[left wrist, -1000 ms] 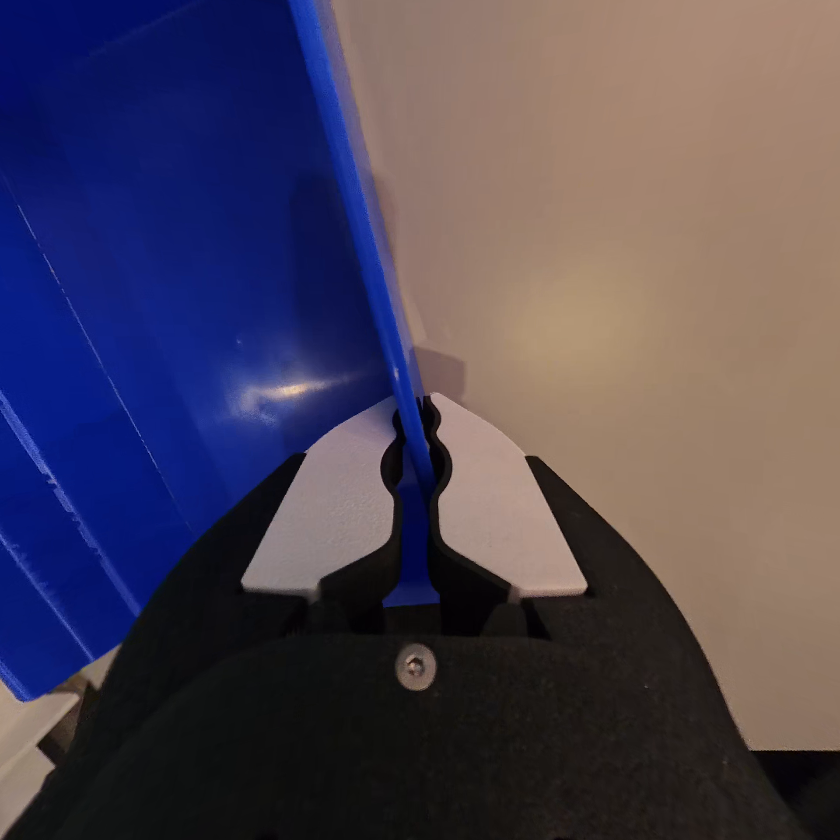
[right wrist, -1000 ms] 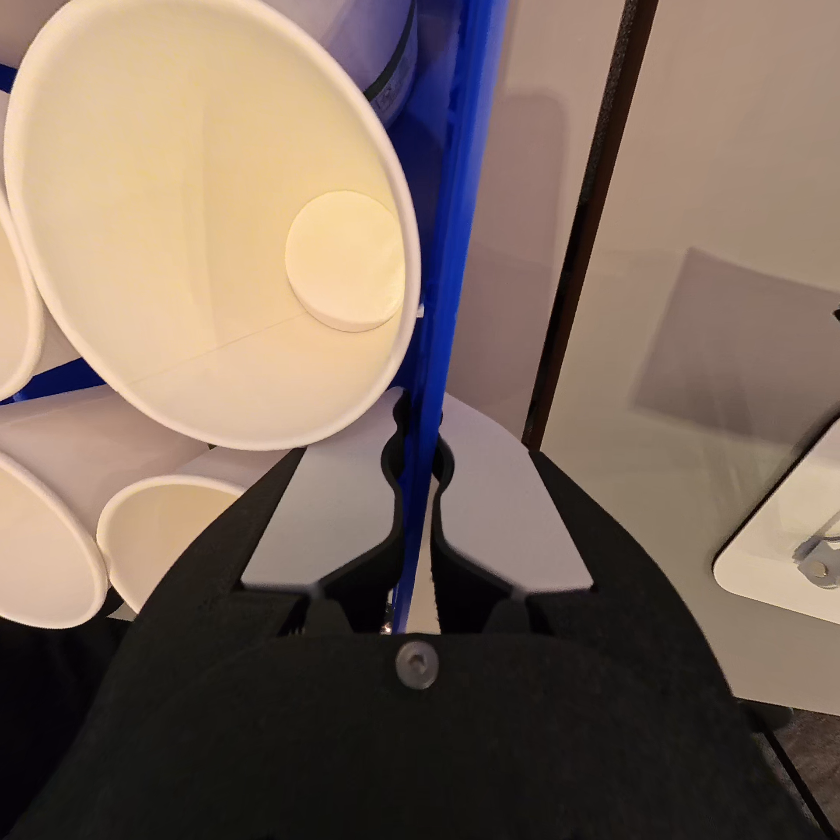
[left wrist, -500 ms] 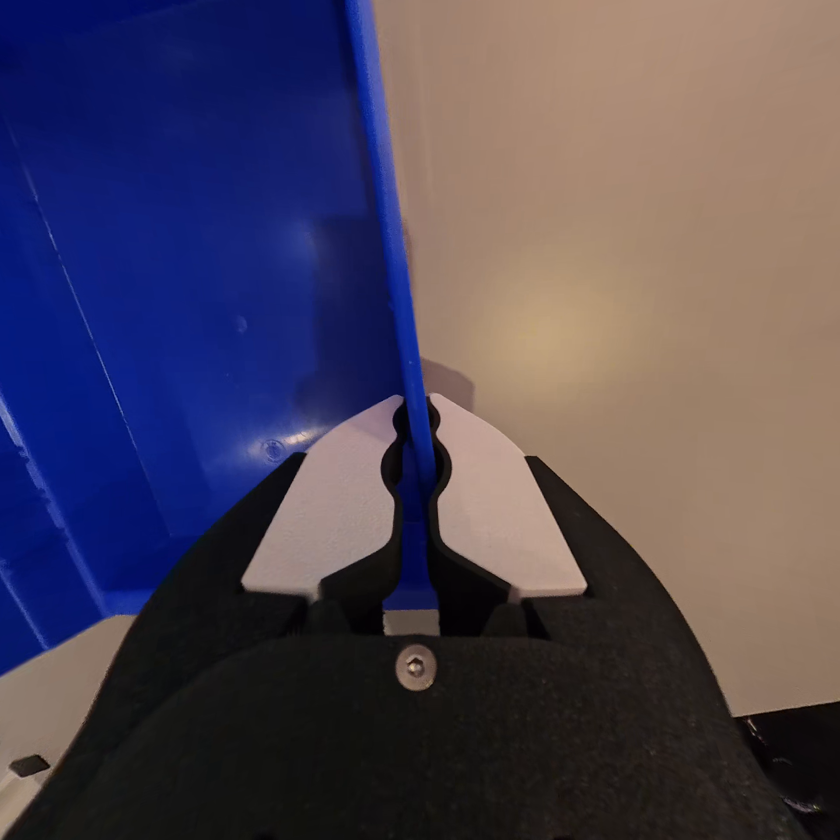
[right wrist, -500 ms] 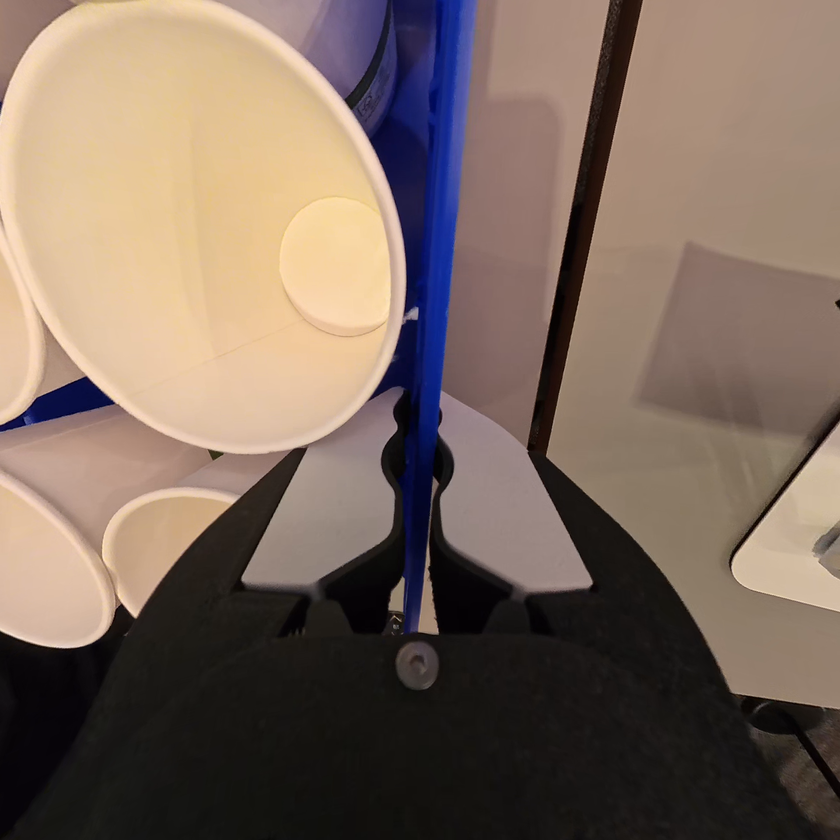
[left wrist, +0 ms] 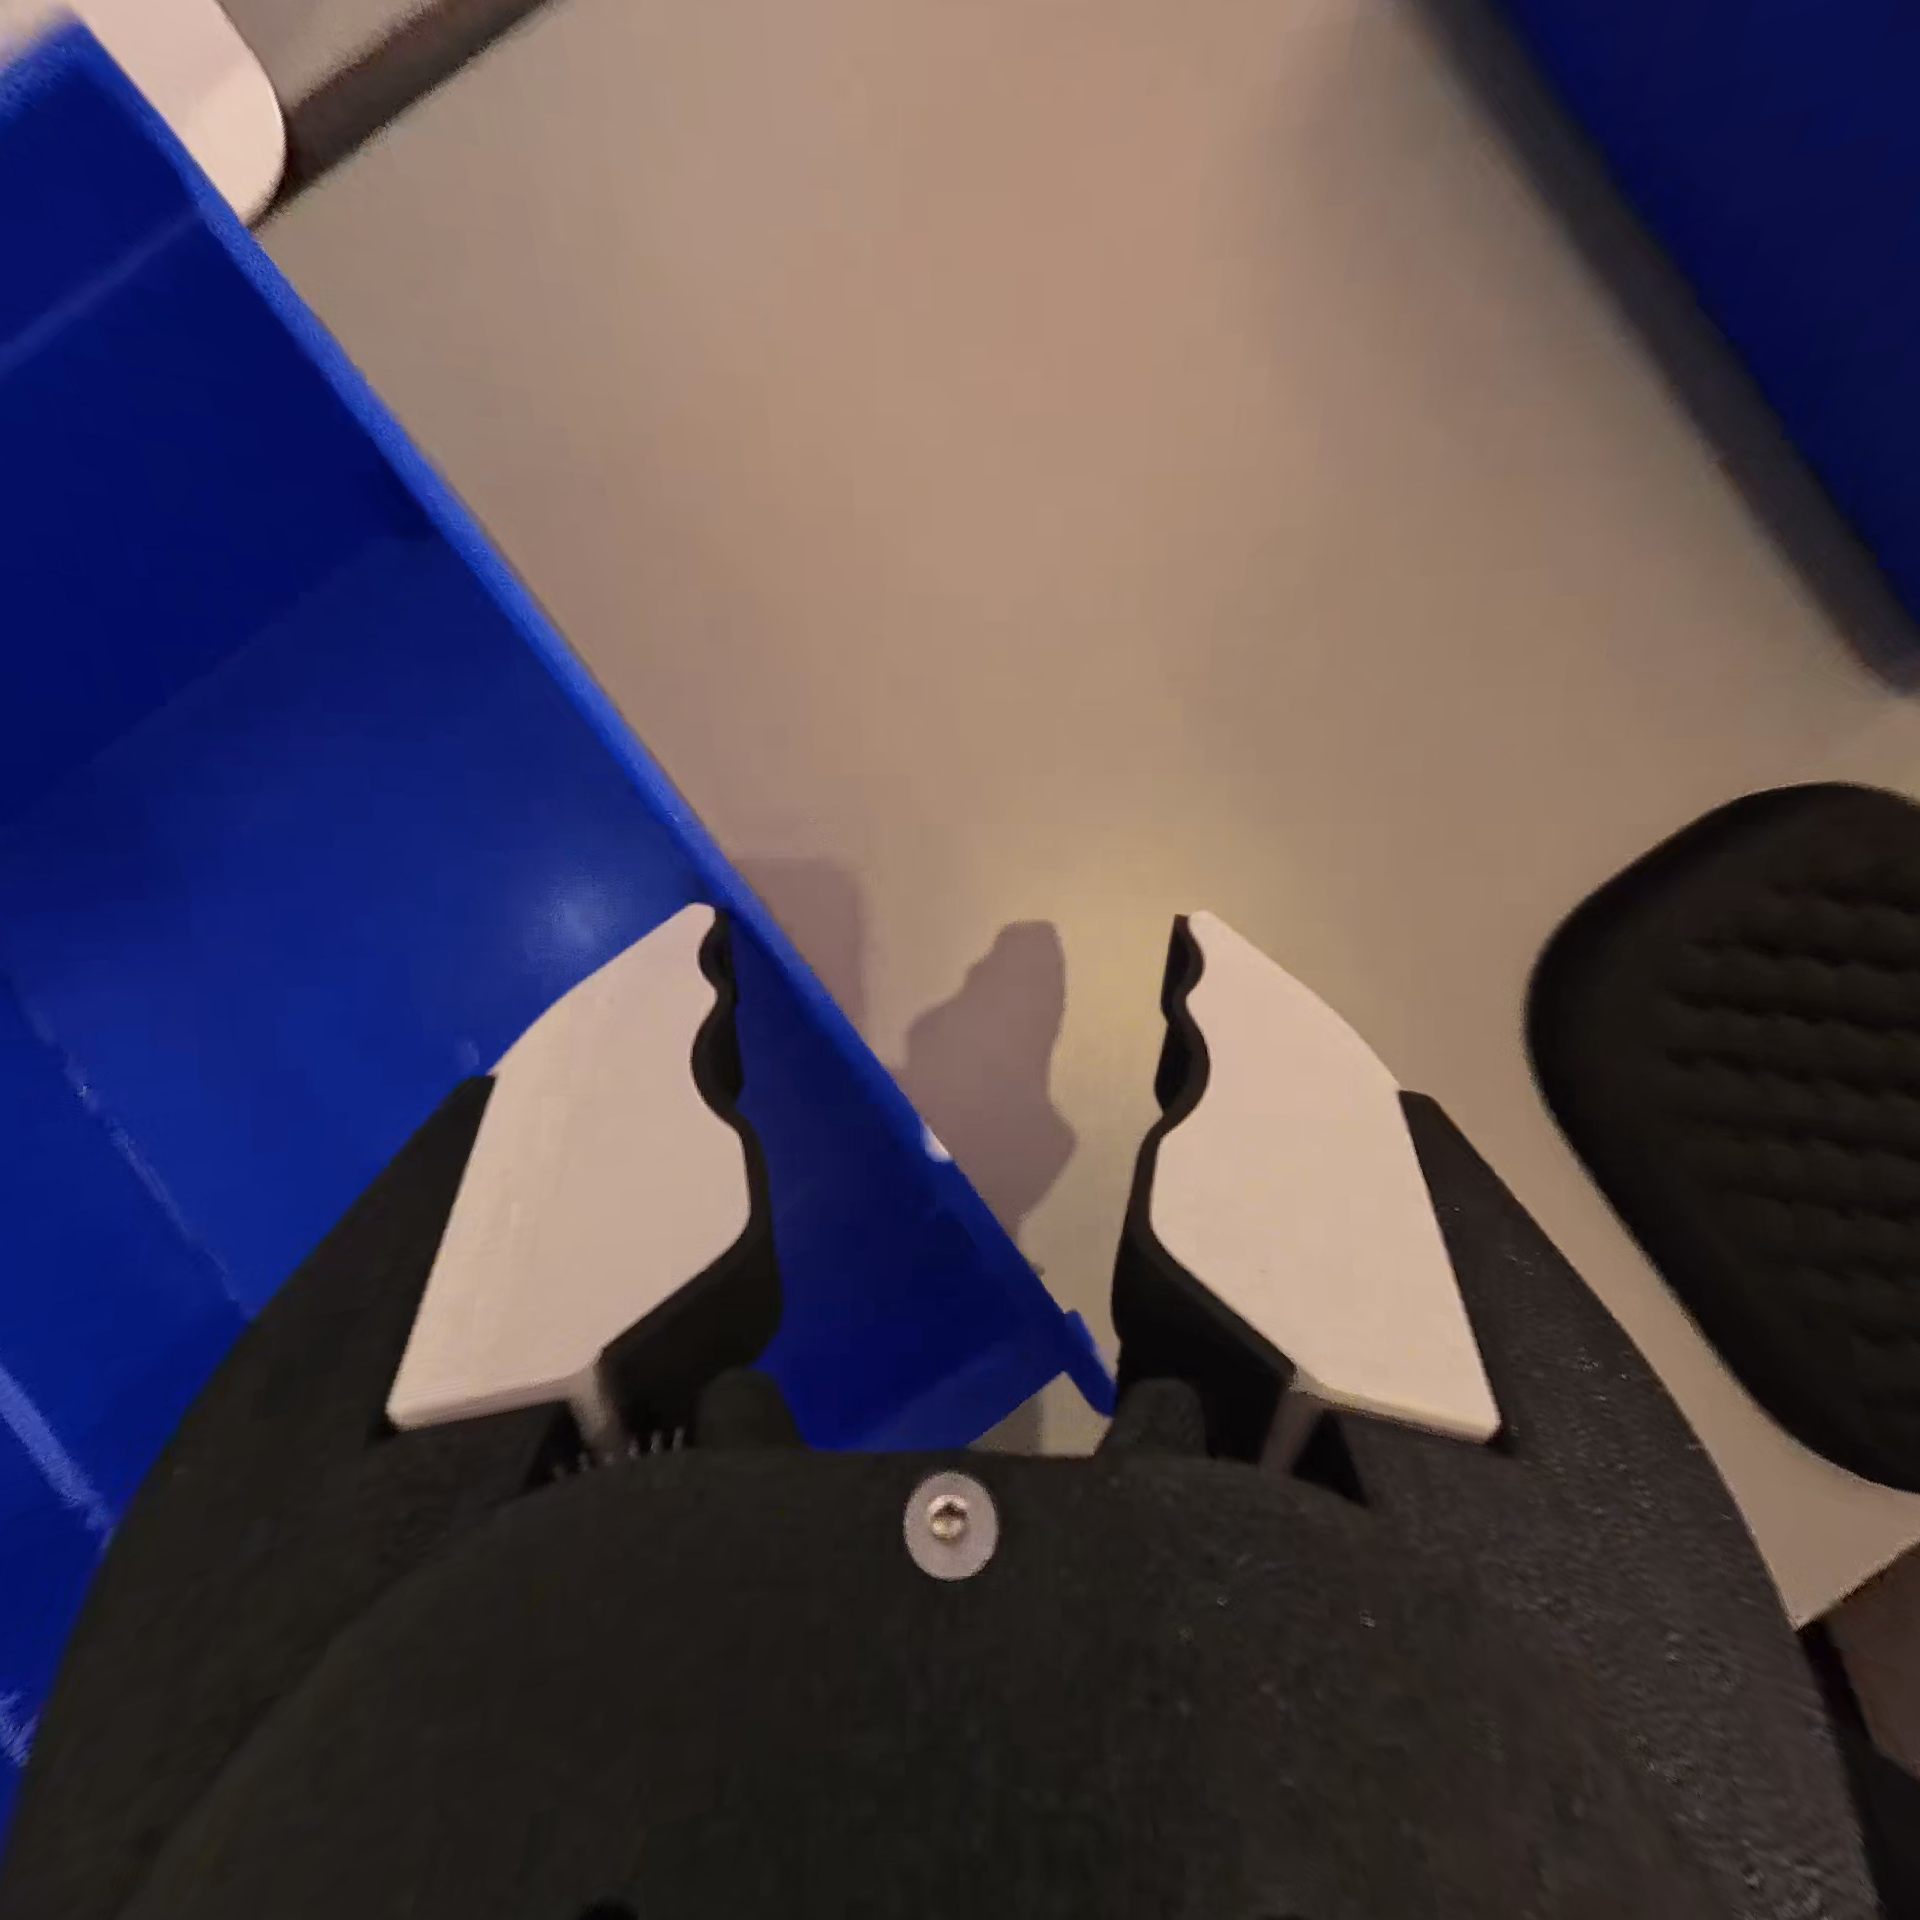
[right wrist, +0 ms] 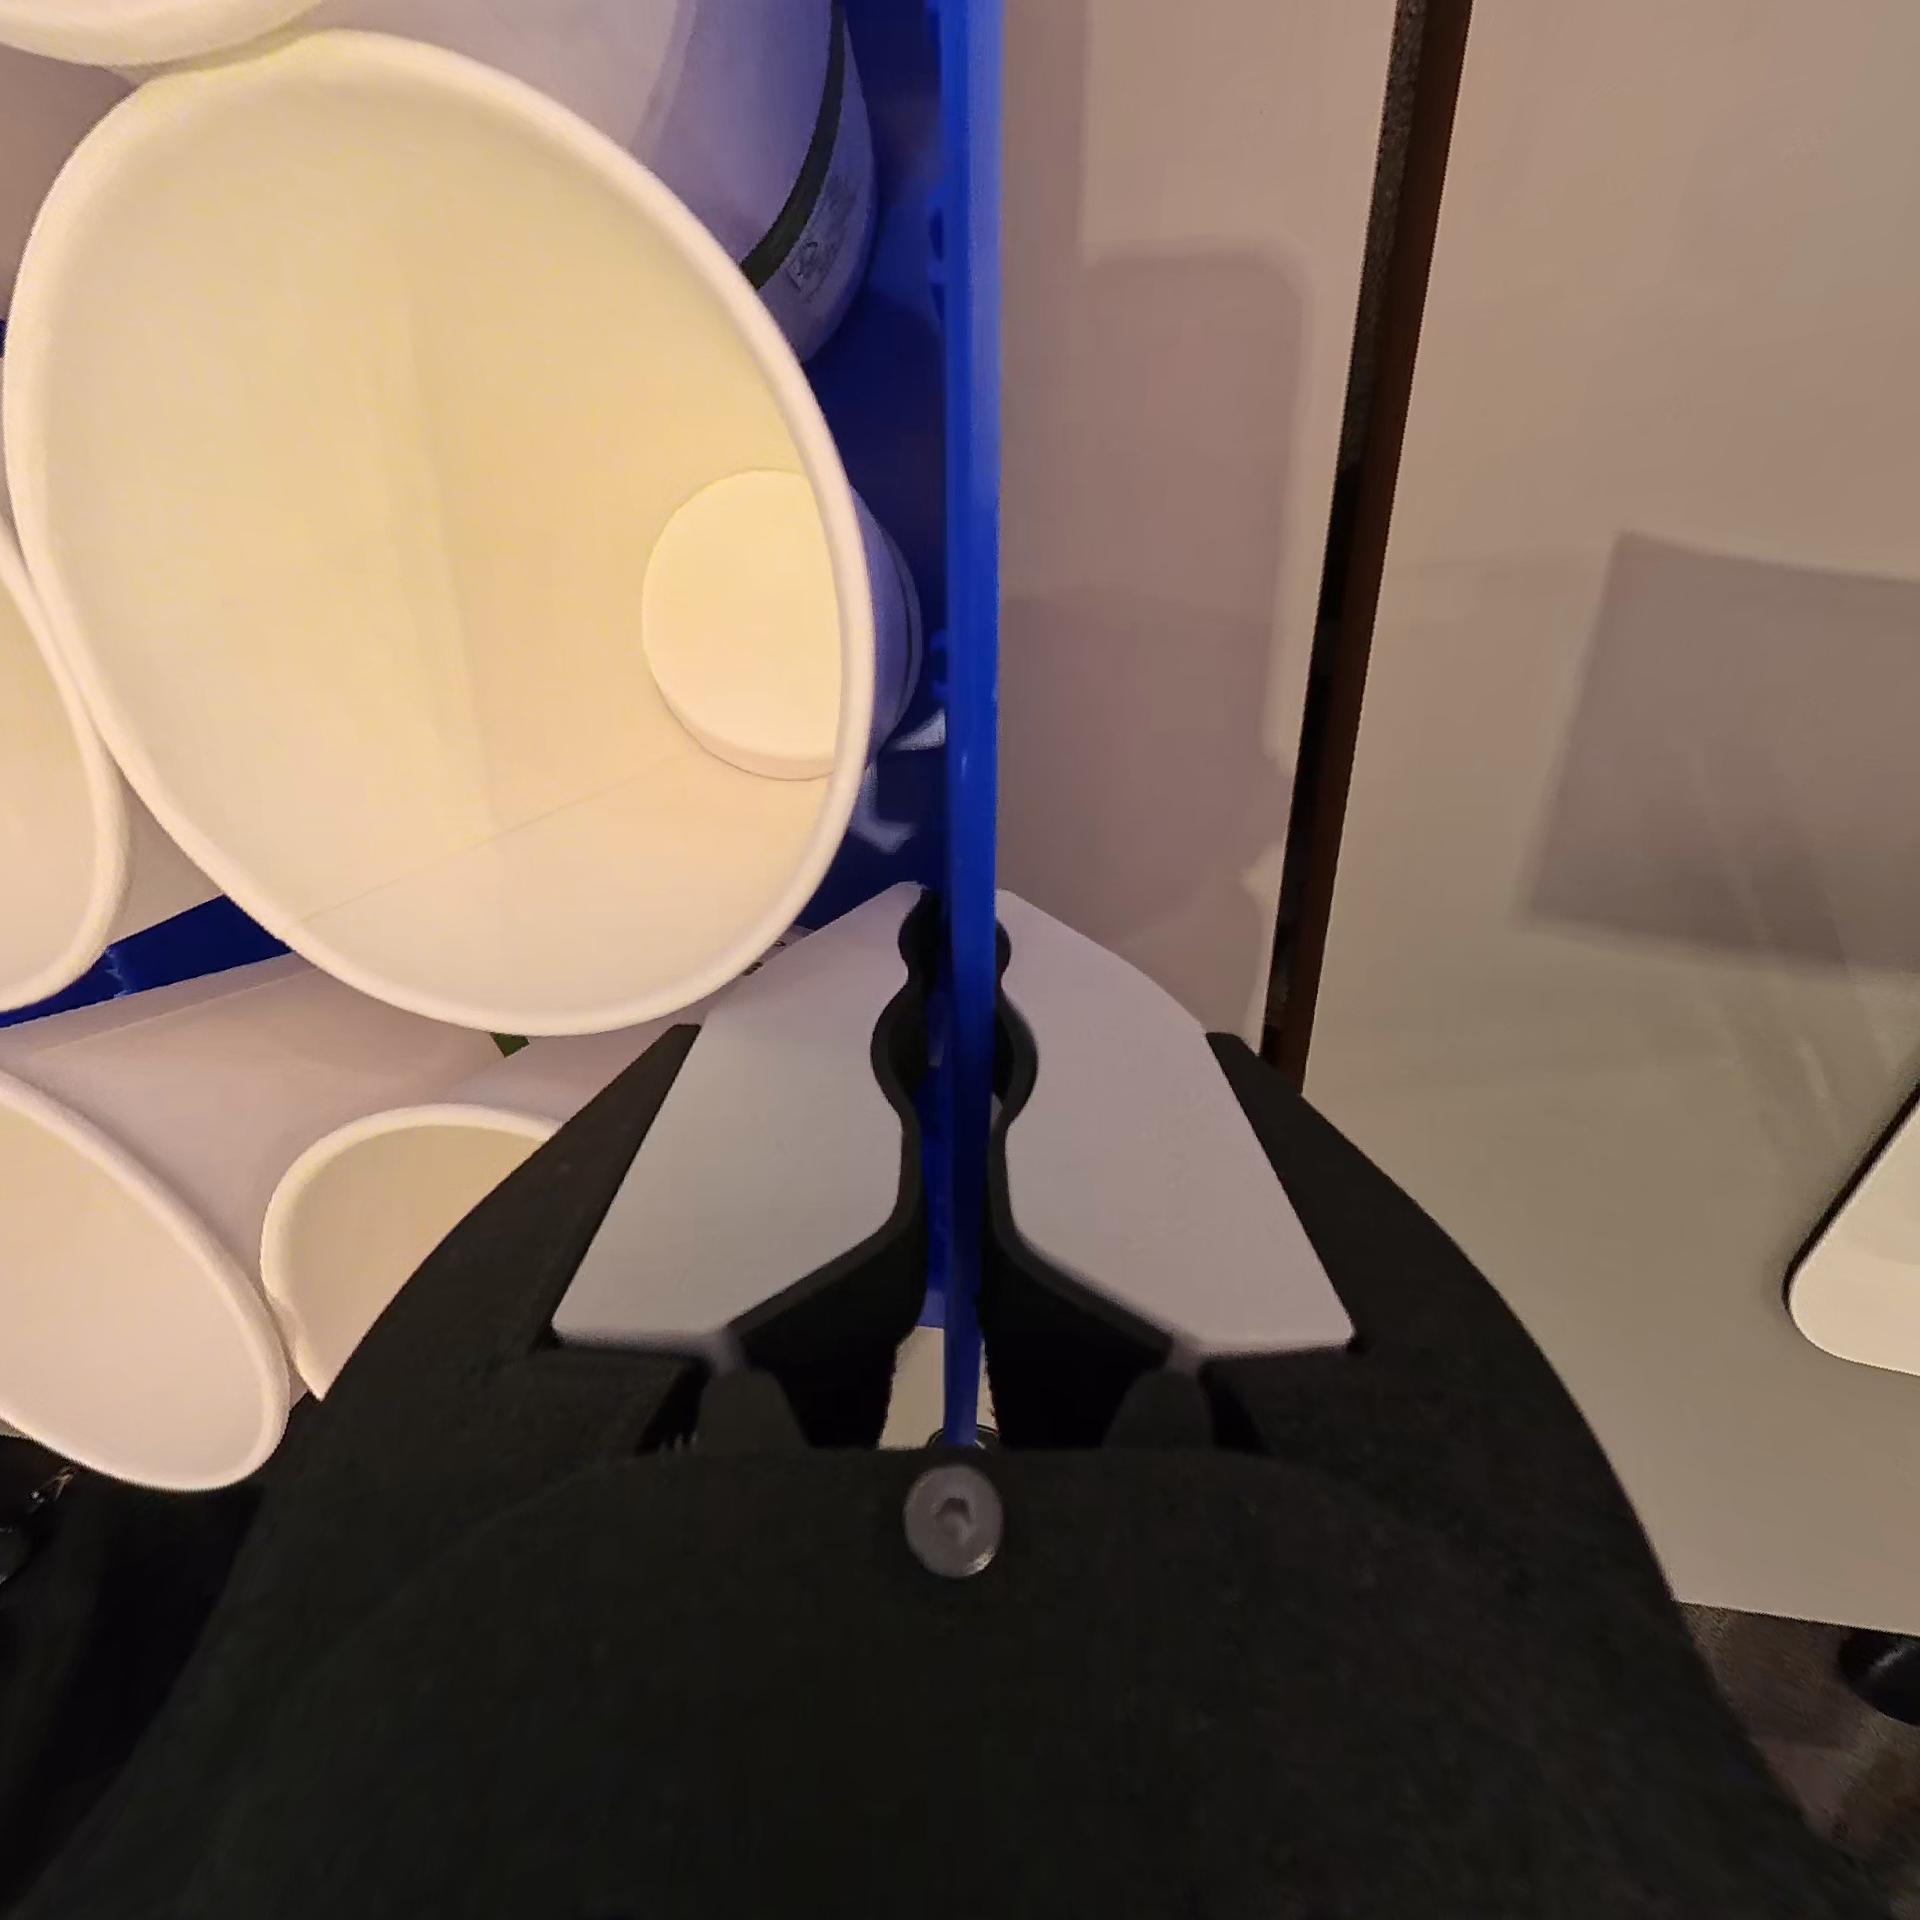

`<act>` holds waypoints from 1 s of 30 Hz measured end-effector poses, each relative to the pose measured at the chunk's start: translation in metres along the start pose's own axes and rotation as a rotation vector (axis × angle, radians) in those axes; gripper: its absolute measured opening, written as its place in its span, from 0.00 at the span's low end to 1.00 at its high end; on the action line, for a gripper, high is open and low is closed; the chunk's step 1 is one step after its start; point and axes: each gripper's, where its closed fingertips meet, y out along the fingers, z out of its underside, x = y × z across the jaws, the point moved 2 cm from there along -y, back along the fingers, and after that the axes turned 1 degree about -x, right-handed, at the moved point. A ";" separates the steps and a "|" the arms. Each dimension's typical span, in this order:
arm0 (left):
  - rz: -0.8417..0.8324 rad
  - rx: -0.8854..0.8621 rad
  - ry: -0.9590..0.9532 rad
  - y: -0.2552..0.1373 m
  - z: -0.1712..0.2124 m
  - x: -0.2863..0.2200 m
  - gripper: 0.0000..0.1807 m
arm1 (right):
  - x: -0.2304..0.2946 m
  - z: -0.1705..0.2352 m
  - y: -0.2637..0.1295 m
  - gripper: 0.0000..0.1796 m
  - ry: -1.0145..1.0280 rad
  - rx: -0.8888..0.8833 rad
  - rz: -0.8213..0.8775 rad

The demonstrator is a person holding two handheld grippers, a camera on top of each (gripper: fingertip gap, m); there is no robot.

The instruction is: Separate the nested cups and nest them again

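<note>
Pale beige tabletop [left wrist: 1039, 520] filled the left wrist view, warm light pooling near the fingertips; the left gripper [left wrist: 951, 935] stood spread wide, released, gripping nothing; the thin rim of the blue plastic bin [left wrist: 312, 727] ran slantwise between its fingers, close against the left one, clear of the right; a black textured pad [left wrist: 1745, 1122] sat off to the right, blurred. Over in the right wrist view, the right gripper [right wrist: 961, 914] was clenched hard on the bin's upright blue wall [right wrist: 966, 416]; the white paper cups [right wrist: 416, 520] lay tumbled on their sides inside the bin, mouths toward the camera, several touching one another; a dark vertical strip [right wrist: 1361, 520] split the pale surfaces behind.
</note>
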 end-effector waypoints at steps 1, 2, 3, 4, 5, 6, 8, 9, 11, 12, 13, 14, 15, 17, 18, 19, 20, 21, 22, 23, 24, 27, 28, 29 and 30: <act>0.022 -0.067 -0.007 -0.009 -0.006 0.000 0.43 | 0.001 0.001 0.000 0.03 0.000 0.001 -0.004; 0.019 -0.135 -0.017 -0.020 -0.010 0.004 0.41 | 0.002 0.001 0.000 0.03 -0.001 0.002 -0.010; 0.009 -0.194 -0.025 -0.033 -0.013 0.010 0.41 | 0.003 0.001 -0.001 0.03 0.002 0.002 -0.016; 0.007 -0.235 -0.029 -0.046 -0.013 0.015 0.42 | 0.004 0.000 -0.001 0.03 0.005 0.000 -0.020; 0.012 -0.260 -0.032 -0.058 -0.010 0.020 0.42 | 0.005 -0.001 -0.002 0.03 0.009 -0.010 -0.023; 0.018 -0.274 -0.035 -0.070 -0.006 0.025 0.41 | 0.006 -0.002 -0.003 0.03 0.013 -0.016 -0.028; 0.027 -0.305 -0.048 -0.094 0.006 0.038 0.41 | 0.010 -0.003 -0.004 0.03 0.015 -0.016 -0.040; 0.022 -0.325 -0.067 -0.105 0.013 0.047 0.40 | 0.011 -0.004 -0.005 0.03 0.017 -0.015 -0.045; 0.012 -0.364 -0.100 -0.125 0.027 0.063 0.38 | 0.015 -0.006 -0.006 0.03 0.023 -0.019 -0.049; 0.001 -0.376 -0.115 -0.133 0.035 0.072 0.37 | 0.017 -0.007 -0.007 0.03 0.025 -0.023 -0.051; -0.017 -0.380 -0.127 -0.140 0.044 0.081 0.37 | 0.020 -0.008 -0.007 0.03 0.026 -0.029 -0.056; -0.038 -0.379 -0.137 -0.146 0.054 0.089 0.37 | 0.023 -0.009 -0.008 0.03 0.028 -0.031 -0.065; -0.057 -0.376 -0.146 -0.151 0.063 0.098 0.37 | 0.026 -0.009 -0.008 0.03 0.031 -0.032 -0.074; -0.078 -0.383 -0.174 -0.158 0.078 0.113 0.37 | 0.034 -0.010 -0.008 0.03 0.031 -0.038 -0.087; -0.078 -0.390 -0.192 -0.161 0.085 0.119 0.36 | 0.038 -0.011 -0.008 0.04 0.034 -0.041 -0.098; -0.074 -0.394 -0.211 -0.163 0.092 0.124 0.36 | 0.042 -0.011 -0.008 0.04 0.033 -0.044 -0.105; -0.072 -0.395 -0.226 -0.165 0.098 0.129 0.36 | 0.046 -0.011 -0.009 0.04 0.033 -0.046 -0.105; -0.071 -0.391 -0.235 -0.166 0.104 0.133 0.36 | 0.049 -0.011 -0.009 0.04 0.030 -0.041 -0.105; -0.072 -0.384 -0.240 -0.166 0.109 0.137 0.36 | 0.053 -0.010 -0.009 0.04 0.024 -0.032 -0.105; -0.077 -0.379 -0.241 -0.166 0.114 0.140 0.36 | 0.057 -0.009 -0.009 0.04 0.022 -0.023 -0.107; -0.082 -0.376 -0.242 -0.166 0.118 0.143 0.36 | 0.060 -0.008 -0.008 0.04 0.024 -0.018 -0.110; -0.079 -0.368 -0.243 -0.165 0.127 0.147 0.36 | 0.064 -0.001 -0.004 0.04 0.041 0.015 -0.108; -0.075 -0.367 -0.245 -0.165 0.130 0.148 0.36 | 0.065 0.003 -0.001 0.04 0.038 0.039 -0.109; -0.072 -0.365 -0.249 -0.164 0.132 0.149 0.36 | 0.066 0.006 0.001 0.04 0.032 0.062 -0.109; -0.070 -0.365 -0.253 -0.164 0.134 0.151 0.36 | 0.066 0.008 0.003 0.04 0.031 0.073 -0.106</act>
